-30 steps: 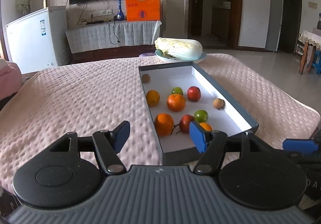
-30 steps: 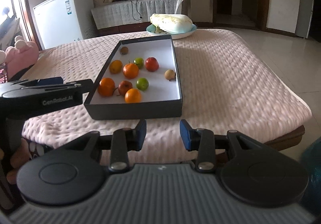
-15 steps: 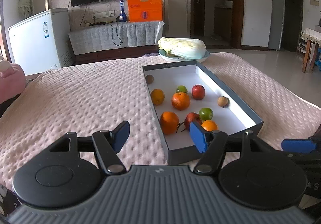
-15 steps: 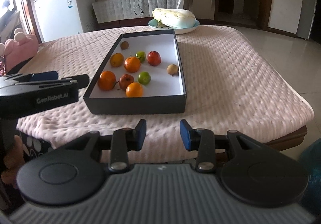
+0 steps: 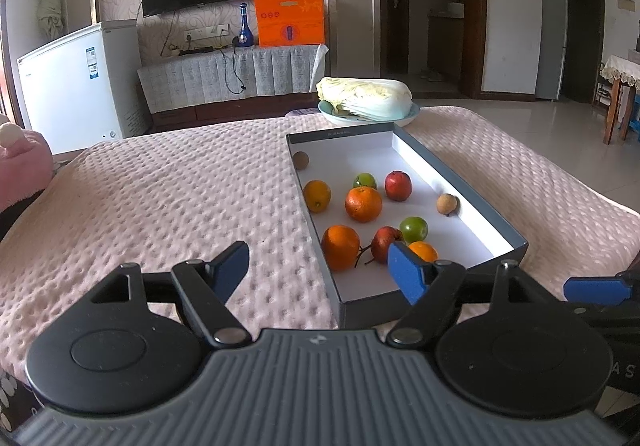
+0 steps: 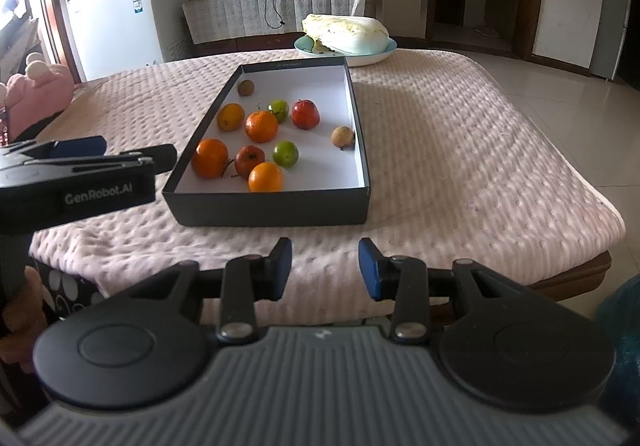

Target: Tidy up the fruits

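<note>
Pink bedspread (image 6: 440, 150), fruits (image 6: 262, 126) beyond tongs (image 6: 325, 268)

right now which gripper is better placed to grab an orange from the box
Left. The left gripper hangs right at the box's near corner, its jaws opening with nothing between them, and the nearest orange lies just ahead. The right gripper is empty too, but sits back off the box's near wall.

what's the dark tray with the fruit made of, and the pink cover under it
The tray looks like a cardboard box lid: thin straight walls, crisp folded corners, matte dark grey outside, plain white inside. Card is a guess; stiff plastic can't be ruled out. The pink cover looks like soft fabric, probably a plush or quilted blanket: an even pattern of raised dots, a dull nap, and it drapes over the edge.
</note>
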### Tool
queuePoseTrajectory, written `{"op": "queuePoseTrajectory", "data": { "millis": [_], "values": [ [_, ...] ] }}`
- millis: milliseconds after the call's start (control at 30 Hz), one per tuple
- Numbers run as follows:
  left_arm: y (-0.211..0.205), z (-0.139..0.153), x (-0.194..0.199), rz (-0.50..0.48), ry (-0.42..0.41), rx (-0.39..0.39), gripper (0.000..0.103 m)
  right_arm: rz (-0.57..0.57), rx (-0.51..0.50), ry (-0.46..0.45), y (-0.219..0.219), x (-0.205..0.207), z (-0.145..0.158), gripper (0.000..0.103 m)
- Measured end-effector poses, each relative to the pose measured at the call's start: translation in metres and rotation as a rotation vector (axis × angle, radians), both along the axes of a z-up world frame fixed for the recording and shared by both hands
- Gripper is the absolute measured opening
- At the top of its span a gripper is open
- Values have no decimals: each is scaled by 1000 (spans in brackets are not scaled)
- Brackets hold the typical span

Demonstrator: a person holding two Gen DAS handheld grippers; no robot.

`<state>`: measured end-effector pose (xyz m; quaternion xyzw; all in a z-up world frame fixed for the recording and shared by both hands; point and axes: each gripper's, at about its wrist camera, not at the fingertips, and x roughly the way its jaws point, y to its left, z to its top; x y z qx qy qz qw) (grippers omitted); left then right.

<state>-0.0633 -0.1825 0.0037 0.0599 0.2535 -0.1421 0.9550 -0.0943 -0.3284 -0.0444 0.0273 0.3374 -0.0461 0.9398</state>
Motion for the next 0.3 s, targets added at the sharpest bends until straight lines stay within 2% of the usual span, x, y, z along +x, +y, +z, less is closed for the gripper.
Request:
{"op": "queuePoseTrajectory", "data": {
  "millis": [200, 300],
  "values": [
    [-2, 1, -6, -30, -48, 2, 80, -6, 3, -3, -1, 1, 0, 39],
    [-3, 1, -6, -36, -36, -1, 80, -6, 2, -4, 0, 0, 1, 39]
  ]
}}
